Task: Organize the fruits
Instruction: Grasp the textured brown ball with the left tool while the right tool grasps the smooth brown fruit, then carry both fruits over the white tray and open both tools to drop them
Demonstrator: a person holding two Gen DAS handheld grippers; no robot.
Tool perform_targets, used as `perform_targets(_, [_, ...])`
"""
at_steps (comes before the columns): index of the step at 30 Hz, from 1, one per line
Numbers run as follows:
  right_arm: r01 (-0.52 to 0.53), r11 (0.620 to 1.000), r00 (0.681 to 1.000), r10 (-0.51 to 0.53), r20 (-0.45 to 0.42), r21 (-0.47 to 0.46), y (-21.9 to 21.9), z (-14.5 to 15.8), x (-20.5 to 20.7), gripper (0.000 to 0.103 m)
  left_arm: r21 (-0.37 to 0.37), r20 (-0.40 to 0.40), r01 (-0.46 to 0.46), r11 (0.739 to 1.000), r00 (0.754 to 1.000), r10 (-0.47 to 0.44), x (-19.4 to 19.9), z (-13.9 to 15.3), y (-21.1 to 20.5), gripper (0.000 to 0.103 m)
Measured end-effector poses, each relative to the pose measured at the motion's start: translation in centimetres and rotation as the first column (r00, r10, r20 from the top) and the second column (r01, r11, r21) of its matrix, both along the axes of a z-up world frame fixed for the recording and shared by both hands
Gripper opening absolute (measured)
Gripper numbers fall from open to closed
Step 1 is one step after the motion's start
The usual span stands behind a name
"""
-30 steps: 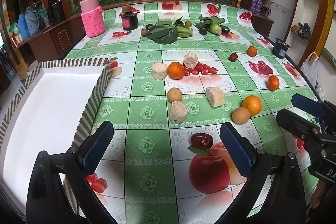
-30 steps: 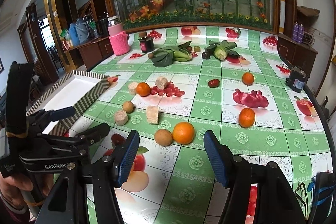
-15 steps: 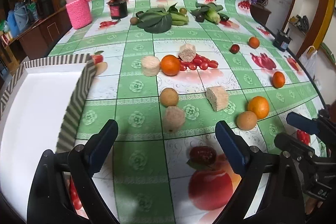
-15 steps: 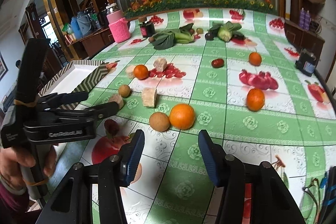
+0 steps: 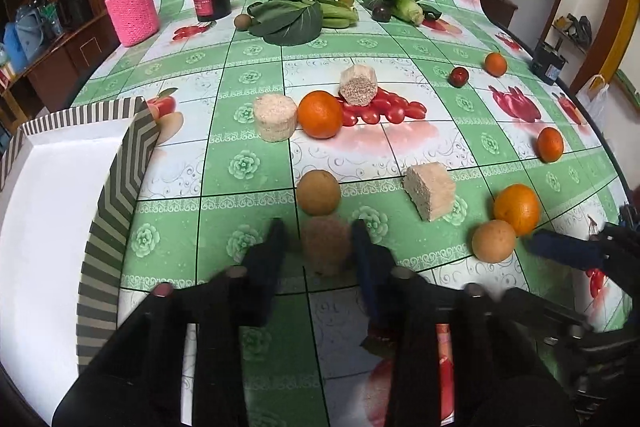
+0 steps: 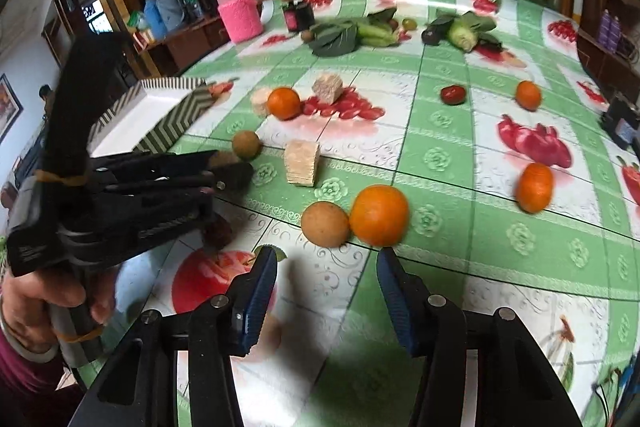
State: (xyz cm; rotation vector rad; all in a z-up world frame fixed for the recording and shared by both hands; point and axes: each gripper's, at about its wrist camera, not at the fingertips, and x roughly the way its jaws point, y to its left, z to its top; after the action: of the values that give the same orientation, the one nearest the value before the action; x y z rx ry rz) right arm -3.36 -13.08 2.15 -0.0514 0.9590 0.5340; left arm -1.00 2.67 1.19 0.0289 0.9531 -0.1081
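The left gripper [image 5: 320, 245] now has its fingers narrowed around a rough, grainy beige cylinder [image 5: 325, 245] lying on the glossy tablecloth [image 5: 248, 131]; half a second ago they were wide apart before it. The right gripper [image 6: 326, 277] stays open, just before a smooth round brown fruit [image 6: 325, 224] and an orange [image 6: 379, 215].

The table [image 5: 256, 203], in a green-and-white fruit-print cloth, carries a striped box [image 5: 120, 179] at nine o'clock, oranges [image 5: 320, 114] and tan blocks [image 5: 430, 190] around centre, leafy greens [image 5: 290, 21] at twelve, and a pink-sleeved jar [image 5: 130, 1] at eleven.
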Motion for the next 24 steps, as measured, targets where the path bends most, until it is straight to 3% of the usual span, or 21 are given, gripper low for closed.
perform_targets(6, [0.012,0.999,1.0,-0.012,0.003,-0.034,1.5,-0.4,1.8,0.046,-0.031,0.002,0.008,0.999,1.0,-0.008,-0.2,0.1,0.8,0.029])
perform_targets(8, [0.003,0.998,1.0,-0.001,0.02,-0.063,2.1,-0.4,2.0,0.035,-0.039,0.003,0.006,0.999,1.0,-0.006,-0.3,0.1,1.0,0.024])
perform_targets(11, [-0.014,0.996,0.999,0.018,0.036,-0.09,2.4,-0.4,1.8,0.028,-0.056,0.006,0.008,0.998,1.0,-0.008,-0.4,0.1,1.4,0.024])
perform_targets(24, [-0.034,0.996,0.998,0.029,0.057,0.087,1.8,2.0,-0.5,0.028,-0.101,0.05,0.006,0.995,0.999,-0.001,-3.4,2.7,3.0,0.024])
